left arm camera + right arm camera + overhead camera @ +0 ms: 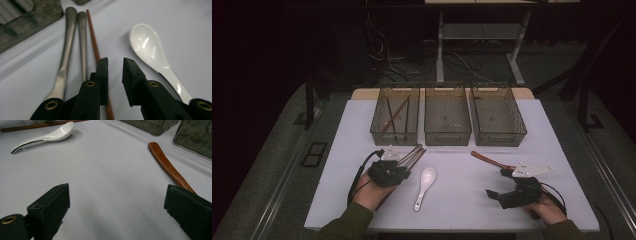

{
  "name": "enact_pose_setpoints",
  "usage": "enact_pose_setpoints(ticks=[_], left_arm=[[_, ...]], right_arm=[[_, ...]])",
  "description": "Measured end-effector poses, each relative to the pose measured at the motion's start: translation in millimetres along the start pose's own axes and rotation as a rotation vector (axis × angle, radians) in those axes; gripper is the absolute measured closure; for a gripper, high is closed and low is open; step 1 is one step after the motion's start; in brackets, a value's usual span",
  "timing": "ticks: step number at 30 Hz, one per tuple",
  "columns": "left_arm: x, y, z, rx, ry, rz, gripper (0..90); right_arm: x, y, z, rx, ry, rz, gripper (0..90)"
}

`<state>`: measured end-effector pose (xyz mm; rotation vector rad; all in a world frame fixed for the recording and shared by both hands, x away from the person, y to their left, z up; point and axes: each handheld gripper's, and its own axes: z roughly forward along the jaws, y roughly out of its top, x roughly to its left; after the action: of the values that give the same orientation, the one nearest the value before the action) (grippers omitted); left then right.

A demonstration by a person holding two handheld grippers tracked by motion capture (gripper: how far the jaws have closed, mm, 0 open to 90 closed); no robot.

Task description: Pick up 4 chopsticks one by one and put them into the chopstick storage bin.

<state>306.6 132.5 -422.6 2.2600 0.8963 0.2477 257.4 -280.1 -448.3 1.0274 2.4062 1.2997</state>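
My left gripper (405,168) (115,60) hovers low over the white table (462,200), open by a narrow gap with nothing between the jaws. A thin brown chopstick (93,37) runs under its left jaw. Beside the chopstick lie two metal utensil handles (75,42) (413,154). A white ceramic spoon (424,187) (150,47) (50,136) lies just to the right. My right gripper (496,182) (117,188) rests near the table's front right, wide open and empty. A wooden handle (489,160) (167,165) lies next to its right jaw.
Three smoky see-through baskets stand in a row at the back: the left basket (377,131) holds several brown sticks, while the middle basket (447,136) and the right basket (502,137) look empty. Bare table lies between the two grippers.
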Motion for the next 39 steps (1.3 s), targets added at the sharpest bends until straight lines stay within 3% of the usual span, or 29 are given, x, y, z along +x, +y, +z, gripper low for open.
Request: enact_pose_setpoints(ticks=[14, 32, 39], left_arm=[[3.5, -4.7, 12.1, 0.081, 0.009, -0.016, 74.9], [-2.7, -6.1, 12.6, 0.082, 0.018, 0.006, 84.1], [-1.8, -6.8, 12.6, 0.074, 0.011, -0.017, 84.4]], right_arm=[[0.4, 0.0, -0.4, -0.002, 0.001, 0.001, 6.1], [0.5, 0.1, -0.3, -0.001, 0.004, 0.0, 6.2], [0.4, 0.1, -0.4, -0.002, 0.004, 0.001, 6.2]])
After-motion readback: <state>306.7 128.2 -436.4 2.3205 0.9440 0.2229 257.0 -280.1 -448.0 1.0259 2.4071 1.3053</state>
